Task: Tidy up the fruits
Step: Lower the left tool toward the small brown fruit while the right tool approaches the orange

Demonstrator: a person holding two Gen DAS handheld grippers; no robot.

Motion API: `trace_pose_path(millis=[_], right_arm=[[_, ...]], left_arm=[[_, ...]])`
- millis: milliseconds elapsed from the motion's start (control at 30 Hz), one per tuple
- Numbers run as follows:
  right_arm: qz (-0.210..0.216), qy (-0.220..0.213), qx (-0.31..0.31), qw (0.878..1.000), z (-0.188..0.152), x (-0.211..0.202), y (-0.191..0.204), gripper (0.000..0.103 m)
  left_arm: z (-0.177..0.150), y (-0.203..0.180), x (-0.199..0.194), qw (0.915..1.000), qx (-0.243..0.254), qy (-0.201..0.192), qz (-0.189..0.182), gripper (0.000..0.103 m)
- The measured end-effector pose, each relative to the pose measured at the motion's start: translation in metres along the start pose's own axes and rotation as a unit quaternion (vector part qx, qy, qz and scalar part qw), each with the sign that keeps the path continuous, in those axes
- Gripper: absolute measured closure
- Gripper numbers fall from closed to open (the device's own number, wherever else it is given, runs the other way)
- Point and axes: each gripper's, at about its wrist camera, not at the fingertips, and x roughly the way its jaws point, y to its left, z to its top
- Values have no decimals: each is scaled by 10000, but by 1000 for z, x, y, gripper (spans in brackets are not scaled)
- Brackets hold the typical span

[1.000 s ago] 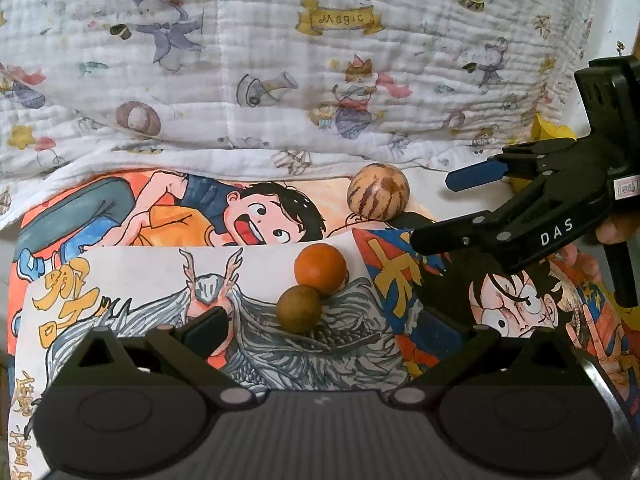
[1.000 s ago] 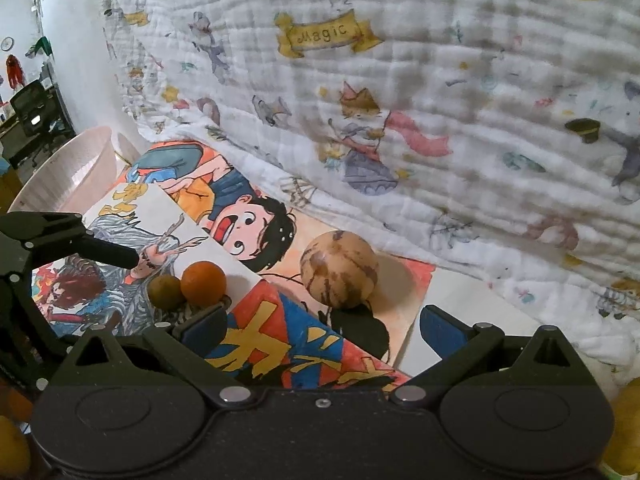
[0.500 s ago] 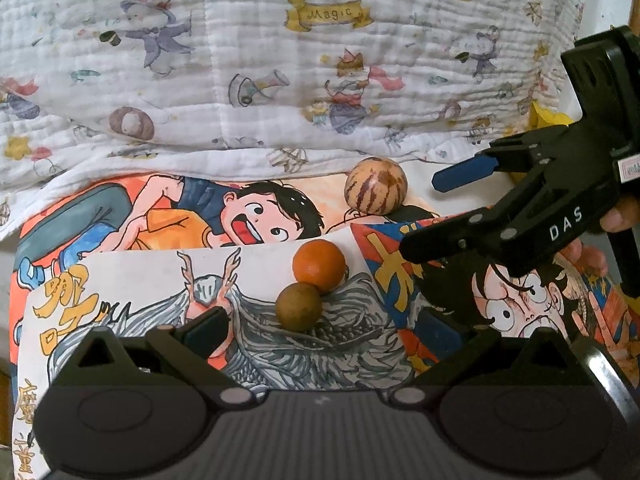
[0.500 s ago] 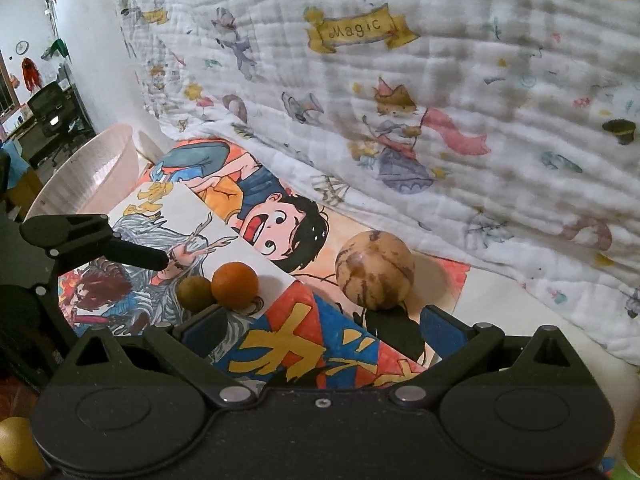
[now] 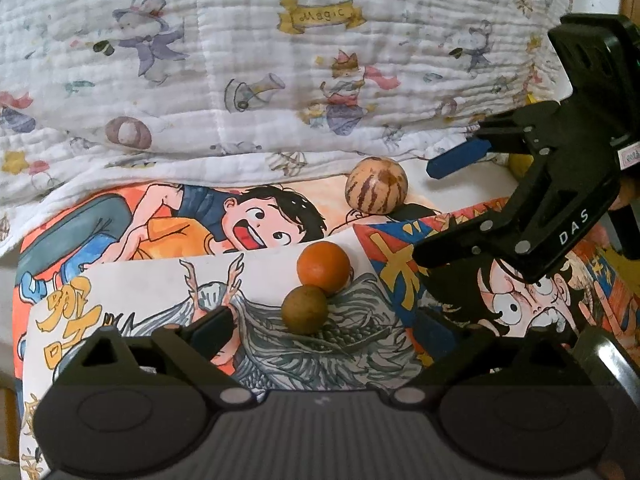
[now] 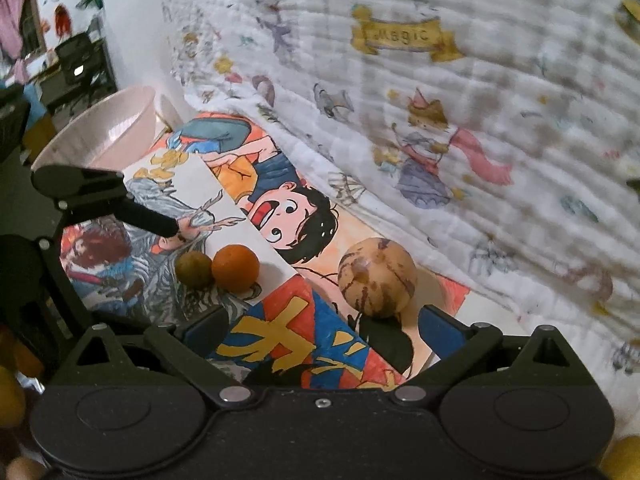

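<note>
A: Where does the fruit lie?

B: On the cartoon posters (image 5: pixel 132 280) spread over the counter. An orange (image 5: pixel 323 266) and a brownish-green fruit (image 5: pixel 304 309) touch each other on the grey dragon drawing. A striped tan melon (image 5: pixel 376 186) sits apart from them, near the hem of the printed quilt (image 5: pixel 240 60).

A: And the left tool?

B: The left tool (image 5: pixel 320 326) hovers with its jaws wide but closing; the brownish-green fruit lies just ahead of the gap, and the pads press on nothing.

A: The right one?

B: The right tool (image 6: pixel 322 328) stands spread too, empty, with the melon just beyond its right finger. In the left view its blue-padded fingers (image 5: pixel 460 158) point toward that melon.

A: Anything else?

B: A pale pink bowl (image 6: pixel 100 128) stands at the posters' far left corner, well apart from the fruit.
</note>
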Motion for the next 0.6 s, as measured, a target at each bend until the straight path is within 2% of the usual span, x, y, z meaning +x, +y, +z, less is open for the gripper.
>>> trace_pose_path(millis=[267, 600], right_arm=[[-20, 66, -464, 9989, 4, 3, -1, 4], [-129, 127, -680, 9975, 10, 15, -7, 8]], left_arm=[[0, 2, 0, 9999, 108, 36, 16, 9], [-1, 4, 3, 9999, 101, 21, 10, 13]])
